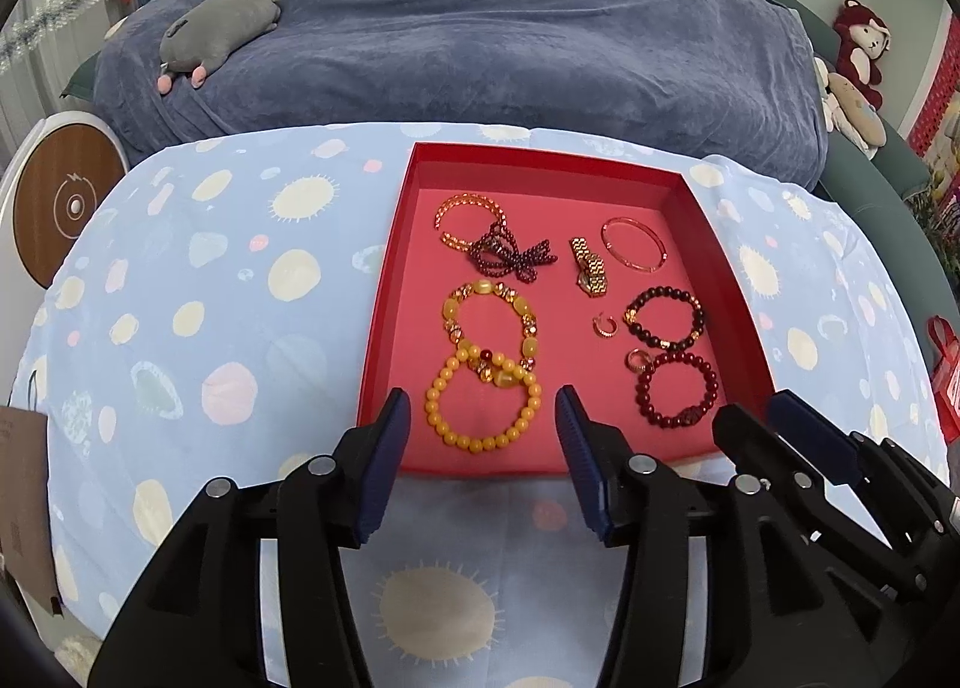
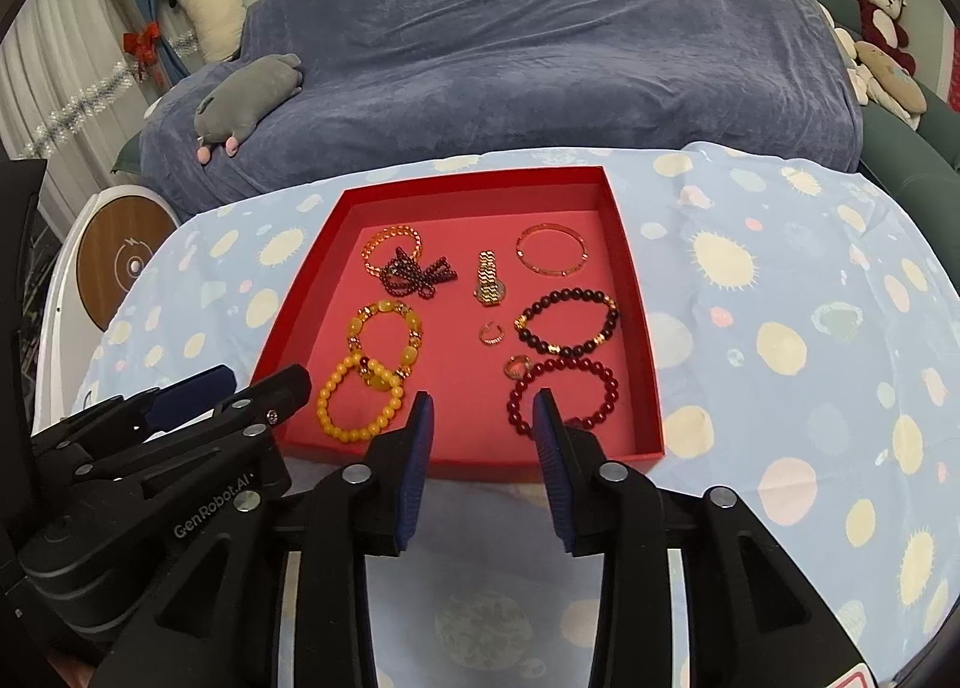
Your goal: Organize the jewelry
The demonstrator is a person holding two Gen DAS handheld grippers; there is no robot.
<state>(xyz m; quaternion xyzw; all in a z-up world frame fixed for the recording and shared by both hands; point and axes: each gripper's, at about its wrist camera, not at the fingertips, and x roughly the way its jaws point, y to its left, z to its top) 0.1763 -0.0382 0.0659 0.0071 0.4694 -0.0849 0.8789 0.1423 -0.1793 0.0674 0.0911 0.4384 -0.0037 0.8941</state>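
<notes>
Both hand-held grippers, left (image 1: pixel 483 409) and right (image 2: pixel 483 409), released, empty, at red tray (image 1: pixel 384 292) 6 o'clock rim; beaded bracelets (image 1: pixel 483 409), gold watch (image 1: pixel 589 266) inside.

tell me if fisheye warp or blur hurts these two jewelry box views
Left wrist view: strong fisheye bends the tablecloth edge, dark vignette in the corners, yet the red box and beads stay sharp. Right wrist view: same warp, even soft light, no glare on the gold watch.

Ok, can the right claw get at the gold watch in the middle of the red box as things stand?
Probably yes. The right claw is open and empty at the box's near edge, and the watch lies flat with clear lining around it. Only a small ring sits along the way.
</notes>
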